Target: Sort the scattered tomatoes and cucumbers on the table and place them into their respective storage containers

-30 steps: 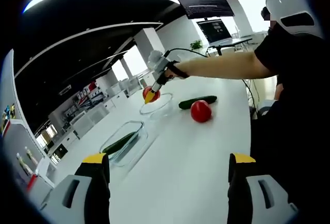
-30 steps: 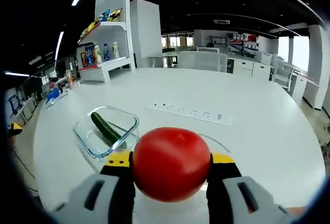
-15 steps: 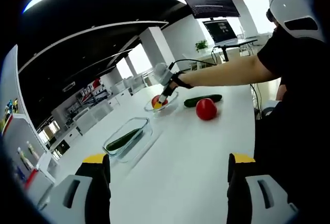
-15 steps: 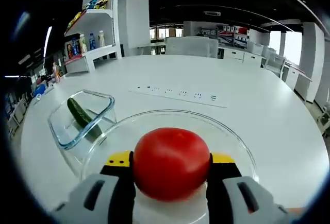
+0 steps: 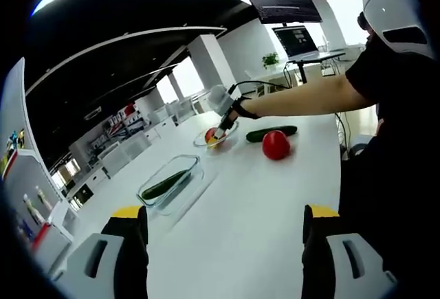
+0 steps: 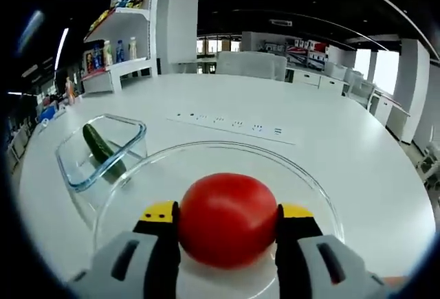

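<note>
Right gripper [image 6: 227, 225] is clenched on a round red tomato [image 6: 227, 220], held between its yellow-tipped jaws right over the round clear glass bowl [image 6: 302, 189]; the bowl's rim rings the tomato on all sides in the right gripper view, so the drop point lies straight below, judged a short lowering and release away. Tomato is near-spherical, no real long axis, so orientation should not matter for the drop. At 10 o'clock from the held tomato sits the rectangular clear glass container [image 6: 134, 130] with a dark green cucumber [image 6: 103, 153] lying in it, long axis running 11 to 5 o'clock. In the left gripper view the left gripper [image 5: 223, 218] hangs released, jaws wide apart with nothing between them, above the white table [image 5: 247, 209]. A loose red tomato [image 5: 276, 145] lies at about 12 o'clock from it, with a loose green cucumber [image 5: 269, 133] just behind, long axis roughly 9 to 3 o'clock. Both look nearer the right gripper [image 5: 221, 128] than the left.
</note>
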`<state>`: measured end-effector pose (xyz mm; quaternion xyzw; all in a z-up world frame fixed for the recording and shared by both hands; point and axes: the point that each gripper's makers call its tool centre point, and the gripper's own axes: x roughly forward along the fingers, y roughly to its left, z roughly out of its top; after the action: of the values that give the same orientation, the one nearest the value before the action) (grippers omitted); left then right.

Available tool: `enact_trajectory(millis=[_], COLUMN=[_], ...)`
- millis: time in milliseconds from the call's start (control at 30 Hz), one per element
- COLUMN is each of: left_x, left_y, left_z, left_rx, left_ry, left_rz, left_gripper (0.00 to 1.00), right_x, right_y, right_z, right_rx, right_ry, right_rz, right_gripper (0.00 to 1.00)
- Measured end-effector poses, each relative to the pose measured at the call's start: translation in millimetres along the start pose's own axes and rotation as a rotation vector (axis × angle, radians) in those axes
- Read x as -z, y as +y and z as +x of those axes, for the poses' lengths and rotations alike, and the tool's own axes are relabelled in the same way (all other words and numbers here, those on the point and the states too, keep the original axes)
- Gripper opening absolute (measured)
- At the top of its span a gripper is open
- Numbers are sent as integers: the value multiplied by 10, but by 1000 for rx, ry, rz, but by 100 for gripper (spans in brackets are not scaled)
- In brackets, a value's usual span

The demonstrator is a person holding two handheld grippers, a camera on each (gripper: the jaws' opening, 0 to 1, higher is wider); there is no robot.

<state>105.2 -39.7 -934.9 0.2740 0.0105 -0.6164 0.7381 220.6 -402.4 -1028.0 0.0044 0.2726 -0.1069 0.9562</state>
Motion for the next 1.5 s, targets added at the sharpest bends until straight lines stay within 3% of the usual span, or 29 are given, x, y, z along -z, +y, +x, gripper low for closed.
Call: enact_trajectory(millis=[267,400,500,700,800,933,1033,1067,1133,1333,1400,1500], left_x=[26,51,37,33,38,40,25,22,-4,-69,-104,-99], left_y=[8,28,45,51,55,64,53,50,20,-124,-171,-251], left_z=[28,24,13,27,21,24,40,40,51,121,125,129], left_rx=[-6,-21,-27,-28,-32,-38,-38,-38,-33,-5,3,26], left_ry=[17,31,25,25,25,22,20,19,15,15,7,12], left_rz=[-12,0,-11,-15,-18,-26,-24,-24,-21,-6,-5,6], left_gripper=[93,93,94,95,95,95,95,95,95,95,95,95], right_x=[37,-102,-300,-424,-463,-420,-331,-323,-180,-23,77,403], right_y=[-21,-26,-43,-102,-156,-154,-271,-280,-301,-258,-159,27], right_z=[-11,-120,-264,-617,-952,-1497,-1925,-1977,-2443,-3177,-3348,-3517], right_rx=[0,-4,-11,-8,20,-4,16,20,41,59,21,-63], right_ry=[33,-20,-112,-195,-274,-354,-375,-378,-357,-371,-361,-249], right_rz=[-87,-61,-11,-31,-73,-111,-180,-191,-285,-271,-278,-285], right_gripper=[54,53,53,59,63,77,81,85,96,97,97,97])
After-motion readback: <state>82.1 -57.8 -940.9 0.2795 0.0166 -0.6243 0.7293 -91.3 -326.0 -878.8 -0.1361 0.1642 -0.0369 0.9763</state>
